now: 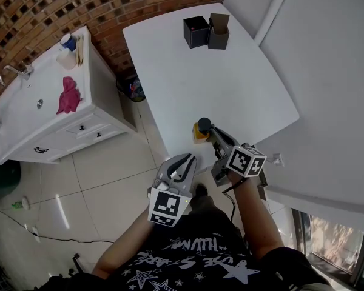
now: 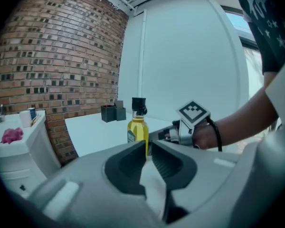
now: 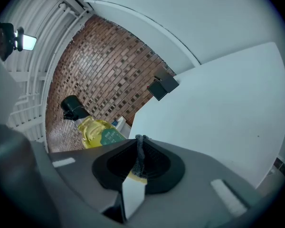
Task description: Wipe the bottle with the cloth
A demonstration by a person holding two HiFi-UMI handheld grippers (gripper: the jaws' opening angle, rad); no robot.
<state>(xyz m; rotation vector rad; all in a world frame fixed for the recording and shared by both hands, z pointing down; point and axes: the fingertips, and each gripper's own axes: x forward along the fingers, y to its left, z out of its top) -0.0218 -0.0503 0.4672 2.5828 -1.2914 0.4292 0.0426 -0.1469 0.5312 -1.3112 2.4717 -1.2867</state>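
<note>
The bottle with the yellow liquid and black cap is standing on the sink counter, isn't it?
Not quite. The bottle stands on the white table, near its front edge, not on the sink counter. The head view shows this. The yellow liquid and black cap are as you say.

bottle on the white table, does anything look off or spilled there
Nothing spilled or damaged. The bottle of yellow liquid stands upright, black cap on, but close to the near edge of the white table, where a wipe might push it off. Its lean in the right gripper view is just that camera's tilt.
</note>
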